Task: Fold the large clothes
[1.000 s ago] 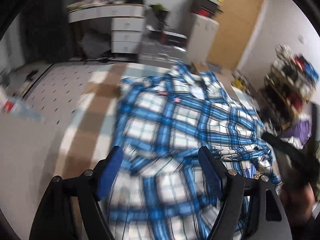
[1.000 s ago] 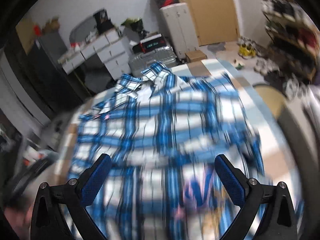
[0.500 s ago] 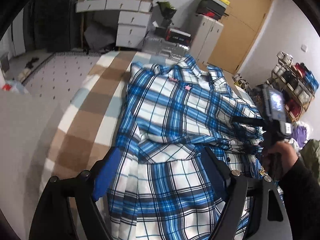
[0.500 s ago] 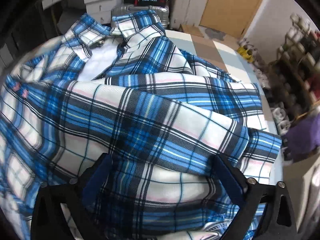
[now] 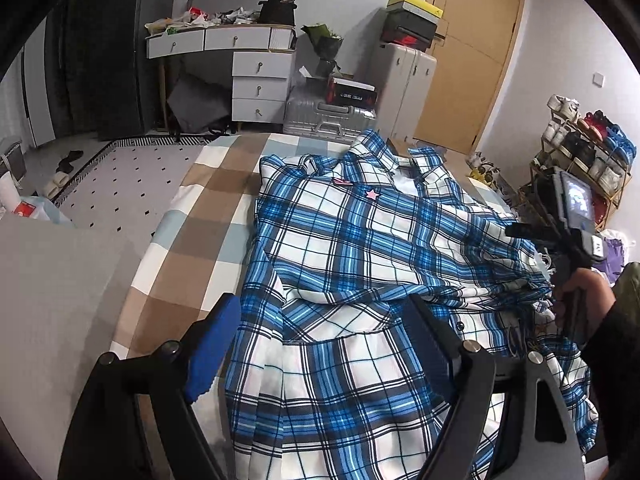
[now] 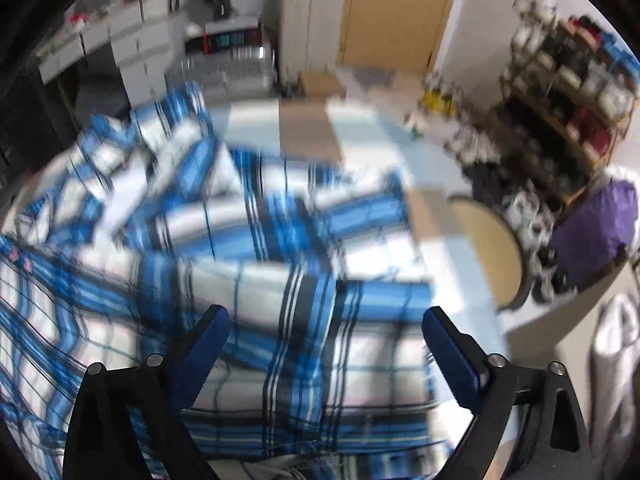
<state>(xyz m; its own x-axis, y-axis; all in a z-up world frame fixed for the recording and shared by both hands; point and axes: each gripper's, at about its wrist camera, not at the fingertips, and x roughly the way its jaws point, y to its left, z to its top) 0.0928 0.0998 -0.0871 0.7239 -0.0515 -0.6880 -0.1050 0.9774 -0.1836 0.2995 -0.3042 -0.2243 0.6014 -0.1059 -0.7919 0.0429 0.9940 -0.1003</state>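
Right now the blue plaid shirt (image 5: 360, 264) lies spread on a bed with a checked cover (image 5: 188, 256) of tan, white and pale blue squares. Its collar (image 5: 384, 156) points away from both sets of jaws, toward the far end of the bed, and a small pink star (image 5: 373, 194) sits on the chest just below it. One sleeve is folded across the body, so a doubled band of cloth runs crosswise ahead of the left gripper (image 5: 320, 344).

That left gripper hangs over the near hem with its jaws released and standing wide. The blue pad on one side sits at the shirt's edge over the cover, the other pad is over the plaid, and cloth lies below the gap without being pinched.

The right gripper (image 6: 324, 344) shows in its own view, which is heavily blurred. Its jaws are likewise spread apart, with plaid cloth beneath and between them, and nothing is clamped. From the left view, the right hand (image 5: 580, 292) in a dark sleeve grips that tool's handle off to the far side of the shirt, beyond the left jaws.

Past the collar stand a silver suitcase (image 5: 328, 120), a white drawer unit (image 5: 260, 80) and a wooden door (image 5: 468, 52). A shoe rack (image 5: 588, 160) stands to the side of the right gripper.
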